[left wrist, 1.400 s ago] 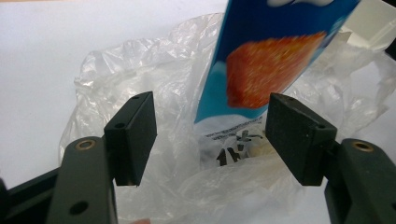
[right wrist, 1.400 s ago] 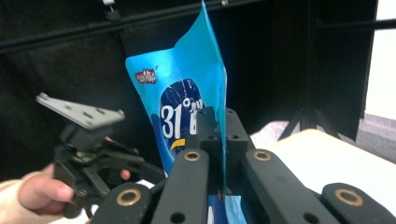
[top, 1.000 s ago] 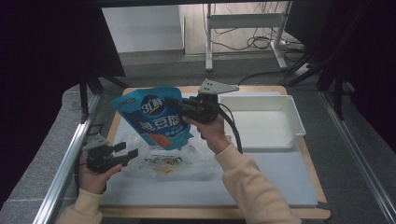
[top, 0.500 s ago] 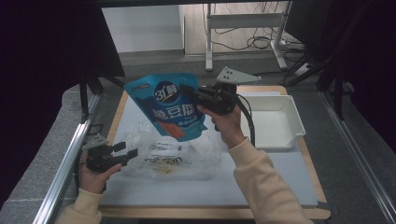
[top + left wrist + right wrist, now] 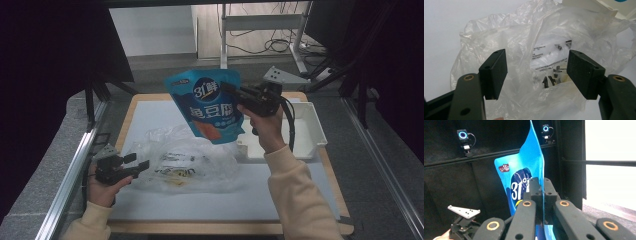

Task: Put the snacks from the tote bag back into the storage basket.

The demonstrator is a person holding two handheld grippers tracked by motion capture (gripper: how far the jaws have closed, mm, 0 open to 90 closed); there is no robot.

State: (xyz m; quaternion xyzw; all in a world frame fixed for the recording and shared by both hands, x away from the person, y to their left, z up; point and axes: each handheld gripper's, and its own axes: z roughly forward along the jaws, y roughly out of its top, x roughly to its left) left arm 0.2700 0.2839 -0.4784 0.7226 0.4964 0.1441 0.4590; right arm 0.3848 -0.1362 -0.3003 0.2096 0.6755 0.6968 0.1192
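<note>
Above the surface's far middle, the right gripper (image 5: 231, 91) pinches the blue pouch (image 5: 209, 106), lifted clear of the clear plastic bag (image 5: 190, 160). Left gripper (image 5: 140, 164) rests spread at the bag's left edge. Placement, probably into the white tray (image 5: 310, 131), remains.

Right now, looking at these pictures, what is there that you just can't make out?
- What lies inside the clear plastic bag: in the high view and the left gripper view, crinkled film blurs it; the printed label is too small to read.
- The blue pouch: in the right gripper view the right gripper, shut on it, covers its lower half.
- The white tray: in the high view the person's hand hides part of its inside.
</note>
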